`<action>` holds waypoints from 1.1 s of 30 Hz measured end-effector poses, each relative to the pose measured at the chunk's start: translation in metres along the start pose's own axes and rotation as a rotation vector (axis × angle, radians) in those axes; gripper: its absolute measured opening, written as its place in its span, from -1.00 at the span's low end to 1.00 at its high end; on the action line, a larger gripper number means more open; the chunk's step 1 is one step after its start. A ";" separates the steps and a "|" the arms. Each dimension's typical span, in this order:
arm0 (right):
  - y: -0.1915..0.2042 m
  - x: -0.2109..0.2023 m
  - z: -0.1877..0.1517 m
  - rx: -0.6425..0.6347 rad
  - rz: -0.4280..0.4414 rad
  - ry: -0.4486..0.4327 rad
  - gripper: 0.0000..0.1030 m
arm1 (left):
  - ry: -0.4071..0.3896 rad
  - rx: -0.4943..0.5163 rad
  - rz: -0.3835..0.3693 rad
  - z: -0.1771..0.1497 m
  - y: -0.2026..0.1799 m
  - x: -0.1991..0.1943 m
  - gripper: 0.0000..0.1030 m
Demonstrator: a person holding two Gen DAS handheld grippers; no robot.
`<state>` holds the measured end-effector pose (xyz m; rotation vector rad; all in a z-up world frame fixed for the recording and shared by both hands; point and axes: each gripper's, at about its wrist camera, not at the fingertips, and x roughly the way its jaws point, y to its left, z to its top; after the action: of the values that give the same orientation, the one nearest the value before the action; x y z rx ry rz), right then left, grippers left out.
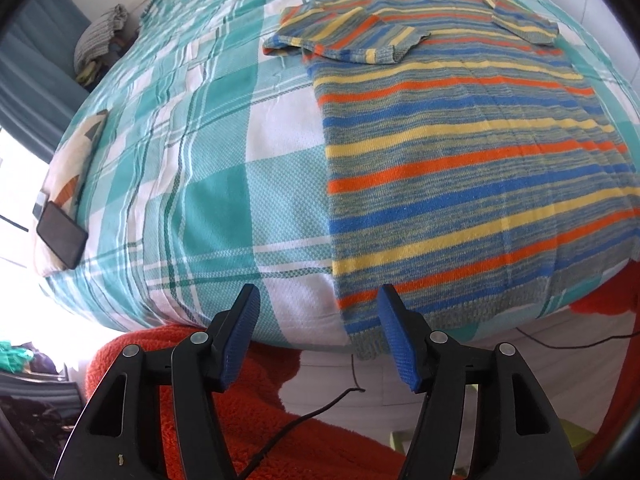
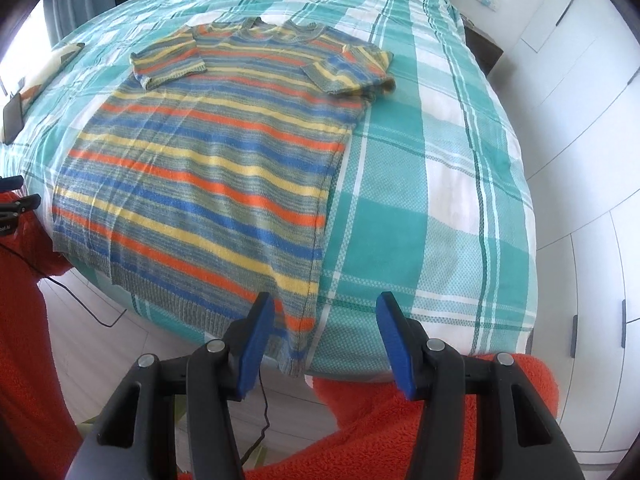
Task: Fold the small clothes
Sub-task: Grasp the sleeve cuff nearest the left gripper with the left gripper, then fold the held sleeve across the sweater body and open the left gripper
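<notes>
A striped sweater (image 1: 460,152) lies flat on a bed (image 1: 208,184) covered with a teal and white checked bedspread (image 2: 432,184). Both sleeves are folded in across the chest: one sleeve (image 1: 352,36) crosses from the left side, the other sleeve (image 1: 520,20) from the right. The ribbed hem (image 2: 192,304) hangs slightly over the near edge of the bed.

The left claw (image 1: 316,336) is released, its blue pads wide apart and holding nothing; it hovers just off the bed edge beside the sweater's near left corner. The right claw (image 2: 326,340) is likewise spread and empty, poised over the sweater's near right corner without touching it.

A dark phone (image 1: 62,236) rests on a patterned pillow (image 1: 72,160) at the far left edge of the bed. Orange fleece fabric (image 1: 248,400) shows below both claws, and a thin black cable (image 1: 312,412) trails across the white floor (image 2: 92,344). No container appears in either view.
</notes>
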<state>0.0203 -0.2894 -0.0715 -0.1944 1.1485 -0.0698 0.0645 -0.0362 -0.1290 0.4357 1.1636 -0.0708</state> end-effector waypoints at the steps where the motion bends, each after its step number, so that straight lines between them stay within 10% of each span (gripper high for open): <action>1: 0.002 0.005 0.001 0.010 0.018 -0.034 0.03 | -0.019 0.023 0.006 0.011 0.016 0.010 0.24; 10: 0.006 0.061 0.015 0.036 0.144 -0.080 0.15 | -0.331 0.164 -0.063 0.148 0.015 -0.029 0.78; 16: 0.006 0.073 0.000 0.055 0.170 -0.044 0.14 | -0.212 0.261 -0.137 0.218 -0.026 0.064 0.77; 19: -0.003 0.072 -0.005 0.094 0.174 -0.048 0.15 | -0.094 0.250 -0.127 0.230 -0.032 0.112 0.43; 21: -0.008 0.072 -0.006 0.115 0.178 -0.050 0.15 | -0.041 0.189 -0.208 0.234 -0.024 0.126 0.15; 23: -0.011 0.074 -0.007 0.128 0.182 -0.045 0.15 | -0.030 0.140 -0.233 0.237 -0.016 0.123 -0.91; 29: -0.012 0.076 -0.005 0.134 0.190 -0.052 0.15 | -0.154 -0.244 -0.228 0.241 0.105 0.077 -0.92; 33: -0.009 0.076 -0.004 0.122 0.189 -0.053 0.15 | -0.106 -0.594 -0.083 0.216 0.219 0.096 -0.92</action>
<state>0.0483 -0.3104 -0.1401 0.0210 1.1010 0.0327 0.3524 0.1006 -0.0811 -0.1404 1.0393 0.1756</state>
